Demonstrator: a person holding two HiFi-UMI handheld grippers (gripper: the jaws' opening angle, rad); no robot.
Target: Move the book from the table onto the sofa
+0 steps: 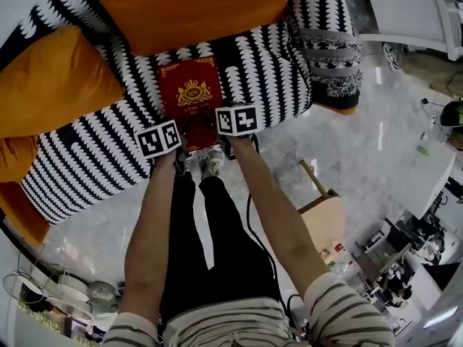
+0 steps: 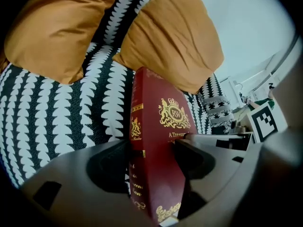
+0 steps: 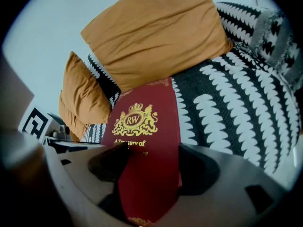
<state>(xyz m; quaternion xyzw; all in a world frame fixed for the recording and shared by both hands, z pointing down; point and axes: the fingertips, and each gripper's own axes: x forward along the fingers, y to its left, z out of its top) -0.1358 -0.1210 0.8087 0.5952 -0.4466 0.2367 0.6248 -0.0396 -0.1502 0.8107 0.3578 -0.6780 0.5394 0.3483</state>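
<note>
Over the sofa (image 1: 94, 157) seat: red book (image 1: 189, 92) held at its near edge.
Left hand-held gripper (image 2: 156, 145) is clamped by the spine and right hand-held gripper (image 3: 151, 160) beside it, probably to keep the hardback level. Contact with the seat is unconfirmed. The gold crest reads "RW", then "A Treasury of".

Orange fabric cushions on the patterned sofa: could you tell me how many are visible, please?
3 orange fabric cushions: a large one at the head view's top, one below-left of it, one cut off at the left edge. Others may be hidden.
</note>
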